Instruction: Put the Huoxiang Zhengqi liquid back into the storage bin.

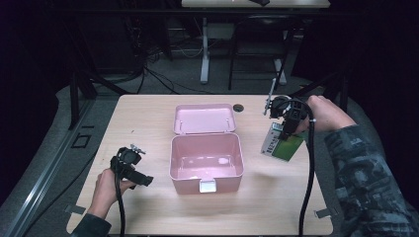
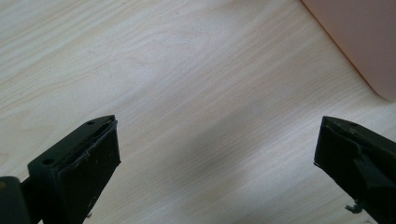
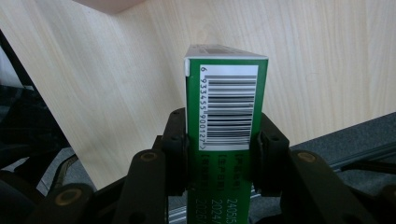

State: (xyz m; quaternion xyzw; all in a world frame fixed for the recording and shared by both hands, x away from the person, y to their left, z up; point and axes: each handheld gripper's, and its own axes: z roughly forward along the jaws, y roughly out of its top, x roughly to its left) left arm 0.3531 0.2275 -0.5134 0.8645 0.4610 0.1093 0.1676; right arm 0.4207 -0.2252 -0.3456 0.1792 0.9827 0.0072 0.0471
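Note:
A pink box (image 1: 206, 158) stands open at the table's middle, its lid (image 1: 204, 118) tipped back behind it; a corner of the pink box (image 2: 359, 42) also shows in the left gripper view. My right gripper (image 1: 285, 136) is shut on a green carton with a white end and a barcode (image 3: 227, 107), the carton (image 1: 281, 144) hanging above the table just right of the pink box. Both jaws press the carton's narrow sides. My left gripper (image 1: 144, 180) rests low at the front left, open, with bare wood between its jaws (image 2: 217, 154).
The wooden table (image 1: 148, 113) has free room on its left side and along the front. A small dark round spot (image 1: 239, 107) lies behind the lid. Black cables trail from both grippers toward the front edge. Desk legs and cables stand on the dark floor beyond.

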